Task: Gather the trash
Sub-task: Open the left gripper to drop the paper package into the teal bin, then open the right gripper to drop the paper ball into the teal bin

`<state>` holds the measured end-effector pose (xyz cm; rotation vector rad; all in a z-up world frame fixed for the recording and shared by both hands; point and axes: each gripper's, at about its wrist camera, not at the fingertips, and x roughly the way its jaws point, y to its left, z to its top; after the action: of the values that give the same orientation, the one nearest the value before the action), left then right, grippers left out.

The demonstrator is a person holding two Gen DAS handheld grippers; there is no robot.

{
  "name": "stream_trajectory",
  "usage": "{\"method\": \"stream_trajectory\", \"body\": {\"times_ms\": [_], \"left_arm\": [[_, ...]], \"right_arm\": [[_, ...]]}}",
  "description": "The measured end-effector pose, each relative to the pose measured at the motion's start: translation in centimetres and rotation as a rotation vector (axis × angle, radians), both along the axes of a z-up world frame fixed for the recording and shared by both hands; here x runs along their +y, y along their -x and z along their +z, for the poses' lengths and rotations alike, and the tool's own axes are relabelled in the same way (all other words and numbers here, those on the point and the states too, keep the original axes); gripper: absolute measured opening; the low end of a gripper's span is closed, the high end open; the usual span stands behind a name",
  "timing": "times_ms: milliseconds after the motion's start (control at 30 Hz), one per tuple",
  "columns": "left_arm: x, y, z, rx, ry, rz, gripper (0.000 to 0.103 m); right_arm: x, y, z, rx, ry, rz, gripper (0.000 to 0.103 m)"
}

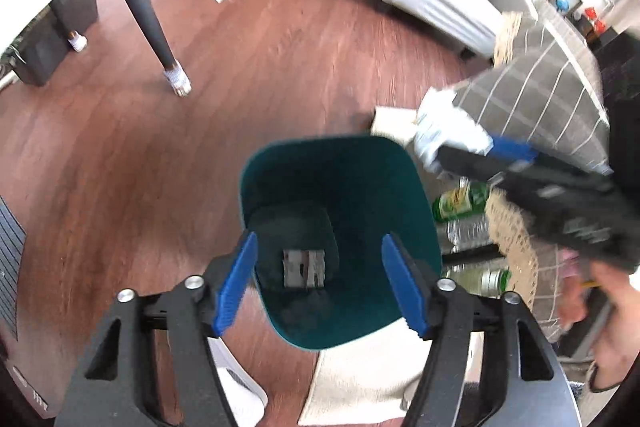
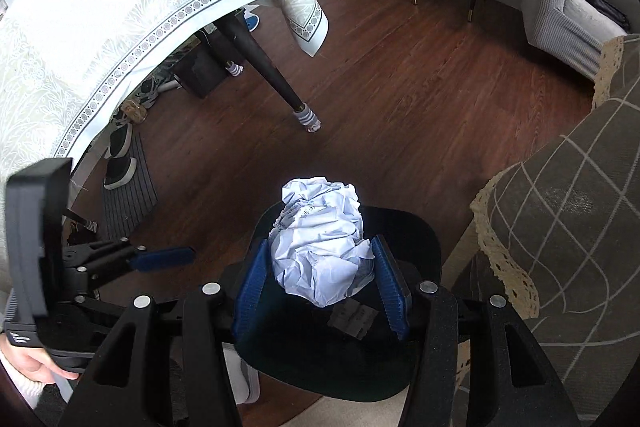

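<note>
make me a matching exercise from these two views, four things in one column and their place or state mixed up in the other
Things:
1. paper ball
2. bin
3. left gripper
4. bottles

Places or states:
a. open, nothing between the pads
b. clamped in the right gripper
c. lying on the floor beside the bin
d. teal, a small scrap at its bottom

Pairs: 1-b, 2-d, 3-a, 4-c

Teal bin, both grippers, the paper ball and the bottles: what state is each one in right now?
Teal bin: upright, open-topped, one small paper scrap at the bottom.
Left gripper: open, empty, above the bin.
Right gripper: shut on the crumpled paper ball, over the bin.
Bottles: lying beside the bin.
</note>
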<state>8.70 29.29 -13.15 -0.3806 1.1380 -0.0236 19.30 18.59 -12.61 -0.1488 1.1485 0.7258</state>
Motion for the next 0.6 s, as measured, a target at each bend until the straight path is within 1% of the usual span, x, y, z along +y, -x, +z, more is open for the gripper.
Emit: {"method": "stream_trajectory", "body": {"times_ms": [67, 200, 367, 467, 567, 600], "left_arm": [[0.4, 0.2, 1.3, -0.037, -0.047, 0.026, 0.074], [0.8, 0.4, 3.7, -0.109, -0.128, 0.045, 0.074], [0.9, 0.2, 6.9, -0.196, -0.179, 0.052, 0.073], [1.0, 0.3, 8.7, -0.249, -0.174, 0.054, 0.07], [0.7, 0.4, 10.2, -0.281, -0.133, 0.042, 0.066], [0.8, 0.4, 10.5, -0.288, -0.121, 0.035, 0.063]], "right_arm": [[0.3, -0.2, -0.8, 0.011, 0.015, 0.001, 0.053], [0.7, -0.7, -2.6, 0.052, 0.035, -0.009, 0.053], [1.3, -1.0, -4.7, 0.098, 0.069, -0.002, 0.053], [1.7, -0.8, -6.2, 0.123, 0.092, 0.003, 0.053], [1.9, -0.7, -7.3, 0.145, 0.109, 0.009, 0.053], [1.9, -0.7, -7.6, 0.144, 0.116, 0.012, 0.054]]}}
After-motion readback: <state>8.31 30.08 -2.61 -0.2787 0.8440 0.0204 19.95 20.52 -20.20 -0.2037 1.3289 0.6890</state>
